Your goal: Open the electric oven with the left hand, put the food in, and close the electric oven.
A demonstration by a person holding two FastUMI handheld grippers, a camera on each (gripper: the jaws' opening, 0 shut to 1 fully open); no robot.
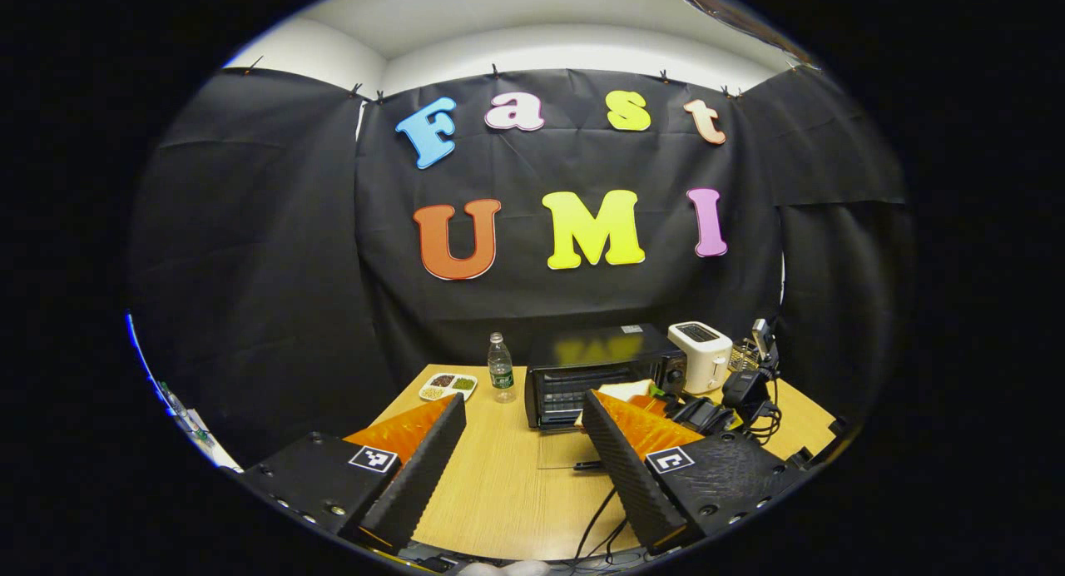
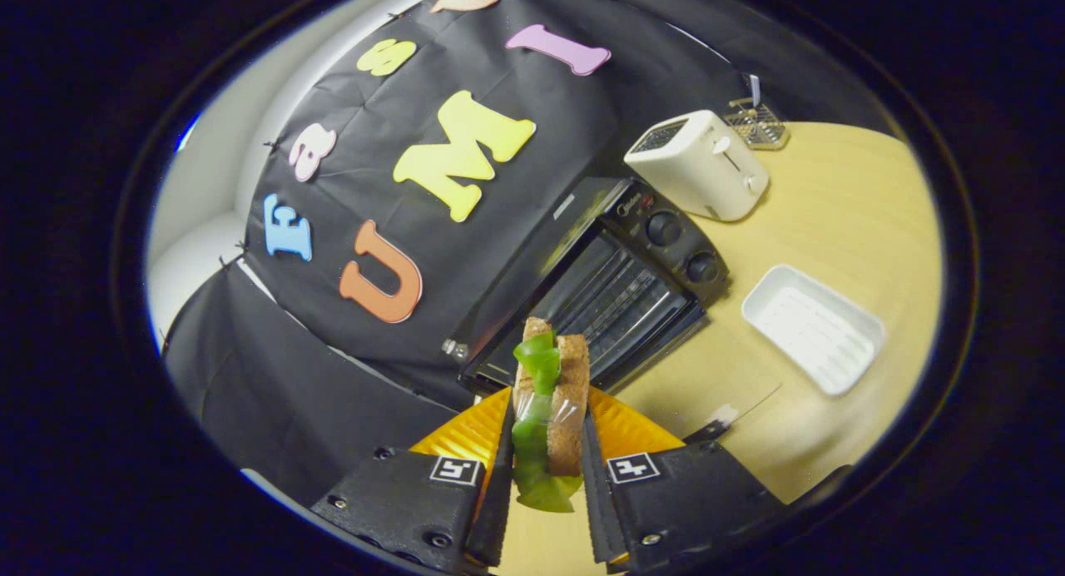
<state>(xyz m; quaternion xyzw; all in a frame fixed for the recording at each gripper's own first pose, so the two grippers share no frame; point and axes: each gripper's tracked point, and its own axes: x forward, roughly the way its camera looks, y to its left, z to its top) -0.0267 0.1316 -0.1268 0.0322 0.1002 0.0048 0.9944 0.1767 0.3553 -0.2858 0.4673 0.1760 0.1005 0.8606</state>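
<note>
The black electric oven (image 1: 599, 364) stands at the back of the wooden table (image 1: 499, 484), its glass door (image 1: 574, 447) folded down flat in front of it. My left gripper (image 1: 524, 403) hovers open and empty above the table, short of the oven. My right gripper (image 2: 549, 414) is shut on a sandwich (image 2: 553, 409) of brown bread with green lettuce, held on edge just before the open oven (image 2: 599, 285) and its racks. From the left gripper view the sandwich (image 1: 630, 389) sits at the oven's mouth, with the right gripper's body (image 1: 707, 411) behind it.
A white toaster (image 2: 699, 164) stands right of the oven, a wire basket (image 2: 755, 125) beyond it. An empty white tray (image 2: 814, 326) lies on the table. Left of the oven are a water bottle (image 1: 500, 368) and a divided dish (image 1: 448, 385). Cables (image 1: 599, 526) trail near the front.
</note>
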